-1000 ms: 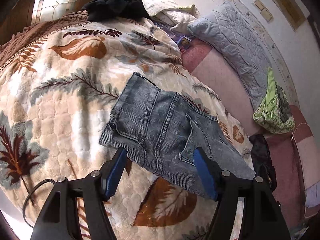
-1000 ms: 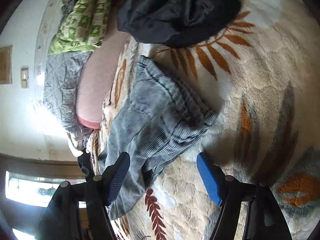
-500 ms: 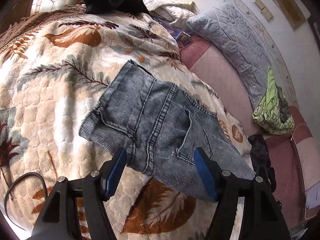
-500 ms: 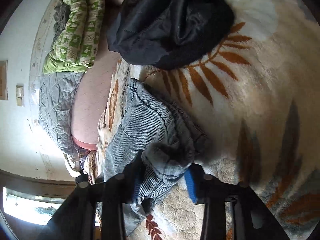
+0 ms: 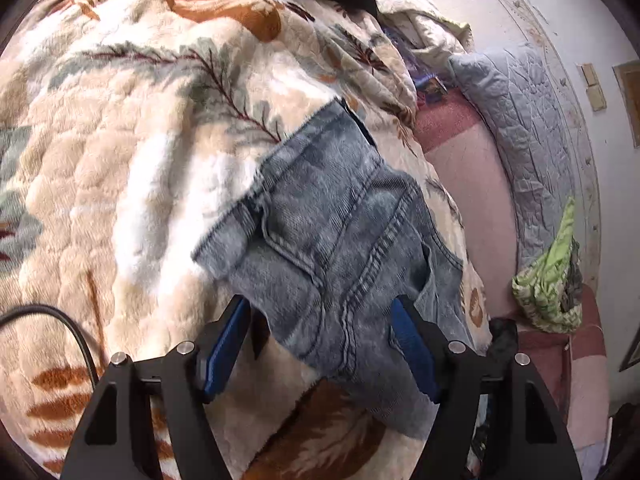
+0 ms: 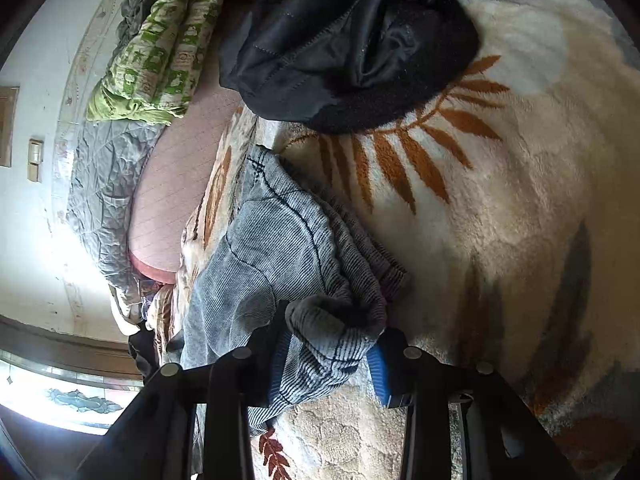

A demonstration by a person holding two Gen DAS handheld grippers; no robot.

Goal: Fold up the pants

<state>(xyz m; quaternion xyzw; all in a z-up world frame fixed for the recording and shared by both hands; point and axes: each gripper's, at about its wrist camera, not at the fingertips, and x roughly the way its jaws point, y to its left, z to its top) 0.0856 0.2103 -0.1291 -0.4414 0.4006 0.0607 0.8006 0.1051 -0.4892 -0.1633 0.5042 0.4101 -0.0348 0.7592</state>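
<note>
Grey-blue denim pants [image 5: 340, 240] lie on a cream leaf-print blanket [image 5: 132, 168], waistband toward the upper left and back pocket showing. My left gripper [image 5: 320, 344] is open, its blue pads either side of the pants' near edge, just above the fabric. In the right wrist view the pants [image 6: 272, 240] are bunched. My right gripper [image 6: 328, 356] is shut on a gathered fold of the striped hem end, lifted slightly off the blanket [image 6: 500, 220].
A black garment [image 6: 352, 40] lies just beyond the pants. A green patterned cloth [image 6: 160, 40] and a grey quilted pillow [image 5: 532, 128] rest on the pink mattress [image 5: 472, 168] by the wall. A black cable [image 5: 60, 320] lies at the left.
My right gripper closed on the pants' hem and bunched it up. My left gripper moved closer over the pants, staying open.
</note>
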